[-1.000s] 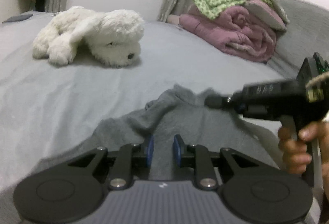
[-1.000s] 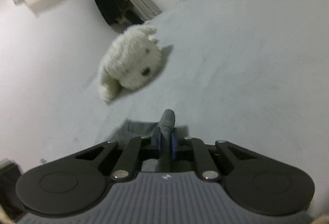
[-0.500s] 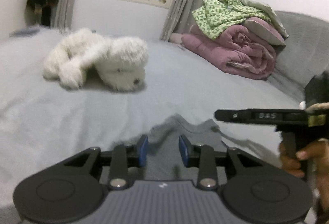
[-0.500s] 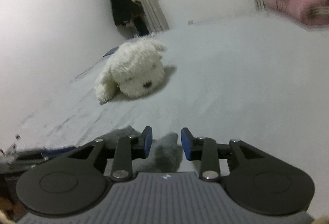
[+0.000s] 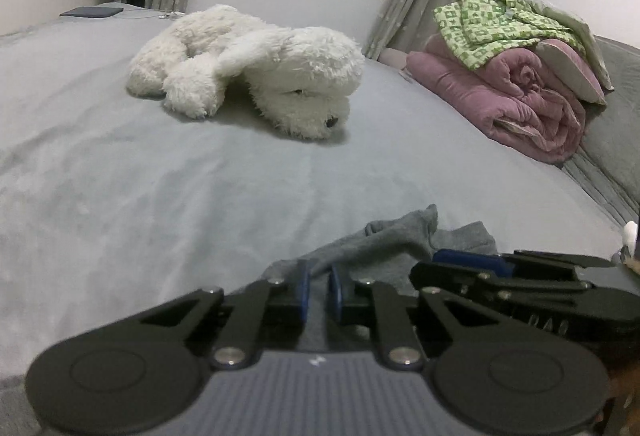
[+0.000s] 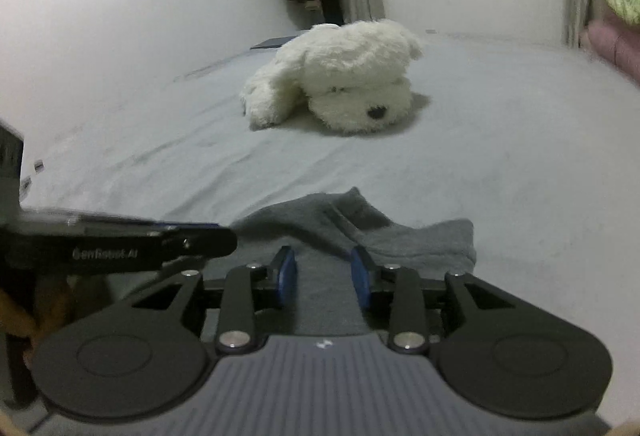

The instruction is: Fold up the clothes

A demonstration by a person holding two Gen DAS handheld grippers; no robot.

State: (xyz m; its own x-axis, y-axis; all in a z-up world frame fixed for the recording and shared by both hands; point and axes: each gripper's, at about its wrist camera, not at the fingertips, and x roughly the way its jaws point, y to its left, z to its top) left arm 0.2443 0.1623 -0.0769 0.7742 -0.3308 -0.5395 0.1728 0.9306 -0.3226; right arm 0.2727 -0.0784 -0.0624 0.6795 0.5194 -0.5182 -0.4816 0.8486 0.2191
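A grey garment [image 5: 384, 248] is seen crumpled on the bed [image 5: 160, 188], just ahead of both grippers. The left gripper [image 5: 319, 294] is nearly closed, a fold of cloth lying in its narrow gap; a firm grip cannot be told. The right gripper [image 6: 322, 274] is spread wide over the cloth, holding nothing. A plush dog [image 5: 256, 68] lies well beyond.

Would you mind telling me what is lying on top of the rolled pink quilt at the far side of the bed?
A crumpled green patterned cloth lies on top of the pink quilt, with a pale folded layer beside it. Whatever lies beneath that cloth is covered.
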